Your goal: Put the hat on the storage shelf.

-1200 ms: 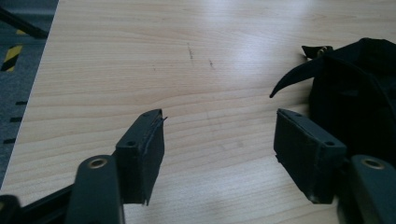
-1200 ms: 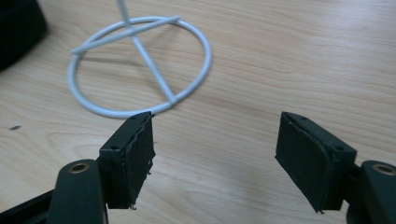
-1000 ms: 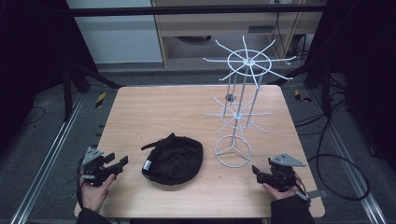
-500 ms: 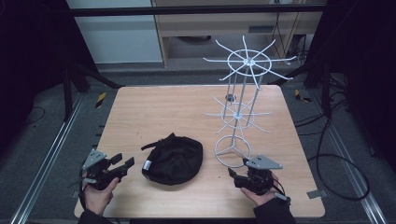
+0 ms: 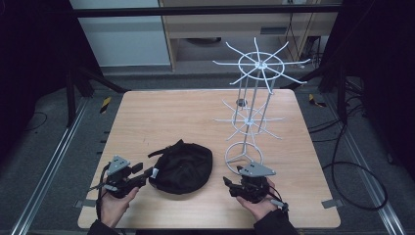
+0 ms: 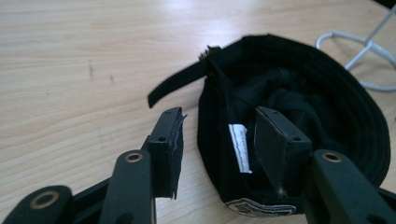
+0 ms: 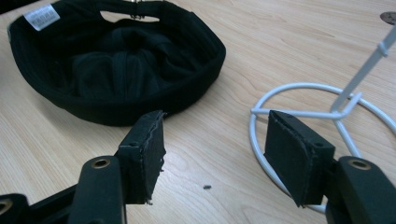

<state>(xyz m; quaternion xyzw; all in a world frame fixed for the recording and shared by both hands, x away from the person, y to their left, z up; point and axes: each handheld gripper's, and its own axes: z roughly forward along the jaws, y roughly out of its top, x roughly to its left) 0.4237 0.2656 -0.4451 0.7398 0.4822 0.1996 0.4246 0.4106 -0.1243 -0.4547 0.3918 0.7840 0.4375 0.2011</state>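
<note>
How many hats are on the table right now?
1: a black cap lying upside down near the table's front edge, between the left gripper and the right gripper, beside the white wire rack.

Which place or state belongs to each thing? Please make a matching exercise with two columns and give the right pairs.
1. black cap
2. white wire rack
3. left gripper
4. white label

a. stands on the table's right half
b. sewn inside the cap
c. lies upside down
d. open, its jaws on either side of the cap's rim

Pairs: 1-c, 2-a, 3-d, 4-b
</note>
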